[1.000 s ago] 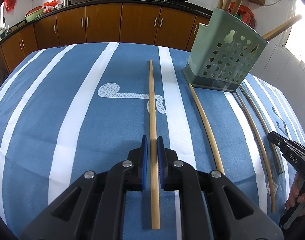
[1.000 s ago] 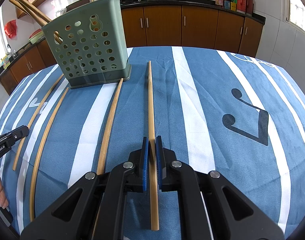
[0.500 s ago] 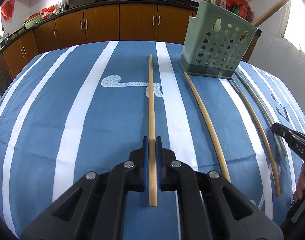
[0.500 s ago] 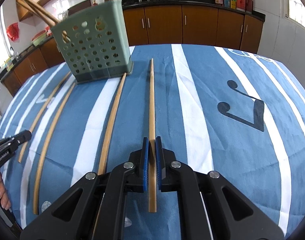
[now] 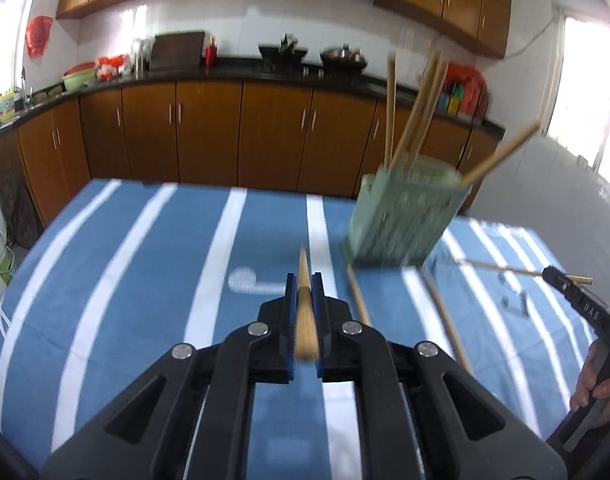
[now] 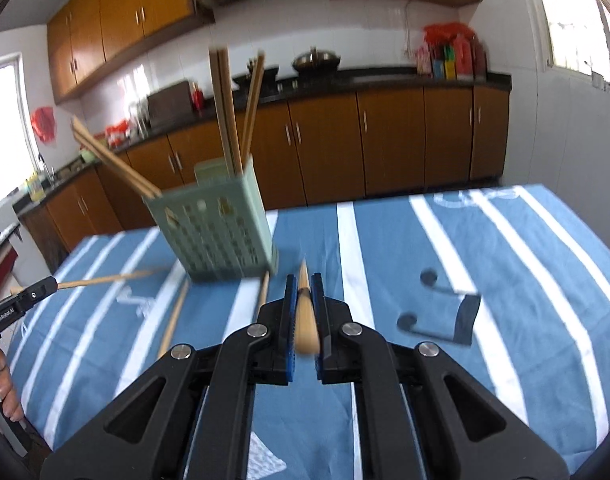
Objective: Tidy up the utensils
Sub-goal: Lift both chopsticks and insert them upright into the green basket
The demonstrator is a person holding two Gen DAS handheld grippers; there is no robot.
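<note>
Gripping one chopstick (image 5: 305,312) apiece, the left gripper (image 5: 303,312) and right gripper (image 6: 303,312) carry theirs clear of the tablecloth (image 5: 117,280). This looks like the transport step; the green holder (image 5: 401,216) stands ahead, right of the left claw. Next, each tip probably needs aiming into its open top.

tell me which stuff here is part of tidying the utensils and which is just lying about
Part of the job:
- left hand-held gripper, shut on a chopstick
- right hand-held gripper, shut on another chopstick
- green holder, some sticks already in it
- loose chopsticks on the cloth

Just lying about:
- woks on the counter
- red bags
</note>
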